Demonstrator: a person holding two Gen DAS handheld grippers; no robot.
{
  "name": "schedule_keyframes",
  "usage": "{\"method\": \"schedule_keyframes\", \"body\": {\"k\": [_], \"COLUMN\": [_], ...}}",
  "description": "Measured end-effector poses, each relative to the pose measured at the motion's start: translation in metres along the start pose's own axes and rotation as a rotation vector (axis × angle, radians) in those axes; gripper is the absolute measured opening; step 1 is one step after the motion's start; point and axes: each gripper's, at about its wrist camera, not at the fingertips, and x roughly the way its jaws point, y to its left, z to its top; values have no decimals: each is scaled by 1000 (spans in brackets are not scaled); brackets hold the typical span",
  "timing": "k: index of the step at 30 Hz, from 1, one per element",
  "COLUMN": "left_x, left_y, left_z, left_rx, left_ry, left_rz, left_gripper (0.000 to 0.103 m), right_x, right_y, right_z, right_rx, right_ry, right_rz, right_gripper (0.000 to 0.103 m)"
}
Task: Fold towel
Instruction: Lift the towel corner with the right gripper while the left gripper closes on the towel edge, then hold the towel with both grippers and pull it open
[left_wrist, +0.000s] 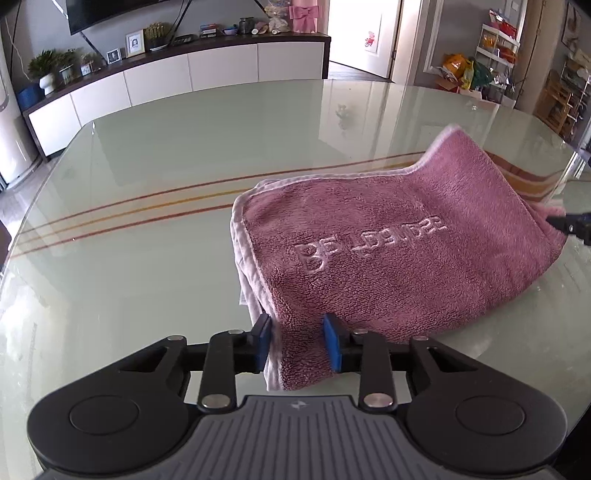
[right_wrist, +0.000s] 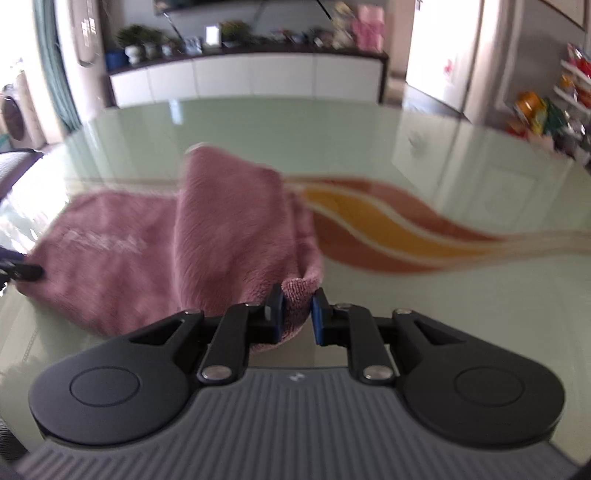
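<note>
The towel (left_wrist: 399, 236) is pink terry, already doubled over, with a paler hem along its left side and raised lettering pressed into the top layer. It lies on the glass table (left_wrist: 147, 206), toward the right and near part of the top, across the brown and orange stripes in the glass. My left gripper (left_wrist: 297, 341) has the towel's near corner between its blue pads (left_wrist: 263, 339); the jaws stand partly closed with the cloth filling the gap and both pads against it. My right gripper (right_wrist: 297, 314) is nearly closed, pinching a small fold of the towel's right edge, and a flap of cloth rises from that grip in a tall ridge. Left of the towel the glass is bare out to the rounded table rim, and beyond it too. A white sideboard (left_wrist: 184, 77) stands past the far edge
</note>
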Motion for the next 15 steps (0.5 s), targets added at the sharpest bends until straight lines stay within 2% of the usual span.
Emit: {"method": "schedule_keyframes", "body": {"k": [2,3,4,7,11,15], "left_x": [-2,-2,-3,-5,-4,13], "left_y": [1,1,2,4,10,16], "left_z": [0,2,3,10,25,48], "left_rx": [-5,-5,-4,0,-2,5], "left_ry": [2,2,1,-16,-43,-58], "left_rz": [-6,-9,-10,-2,2,42], "left_gripper": [34,34,35,38,52,53], "right_x": [1,1,0,-5,-7,9], "right_y": [0,0,0,3,5,17], "right_z": [-2,-1,-1,6,21,34], "right_rx": [2,2,2,-26,-37,-128], "right_ry": [0,-4,-9,-60,-115,-134], "right_rz": [-6,-10,-14,-72,-12,17], "right_gripper": [18,22,31,42,43,43]}}
